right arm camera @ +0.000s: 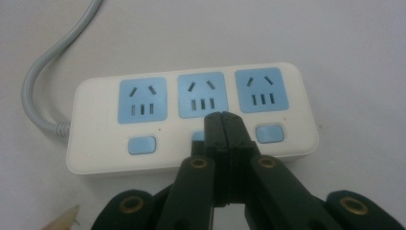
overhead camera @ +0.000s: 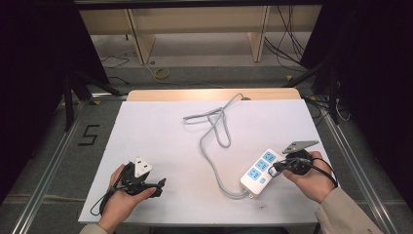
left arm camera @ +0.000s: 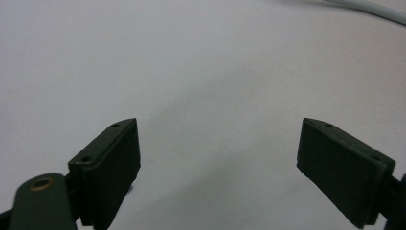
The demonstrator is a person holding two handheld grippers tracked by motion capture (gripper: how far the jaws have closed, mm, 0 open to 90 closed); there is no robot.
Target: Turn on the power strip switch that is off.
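White power strip (overhead camera: pixel 261 171) lies diagonal, cord end toward person; right tool (right arm camera: pixel 223 125) closed over middle switch.

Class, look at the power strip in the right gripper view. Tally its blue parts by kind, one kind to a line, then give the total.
On the power strip:
Blue socket panels: 3
Blue switch buttons: 3 (the middle one is mostly hidden behind the shut right gripper)
Total: 6

A lab: white table (overhead camera: pixel 160 146) in a metal-framed rig, cables (overhead camera: pixel 287 44) across the floor
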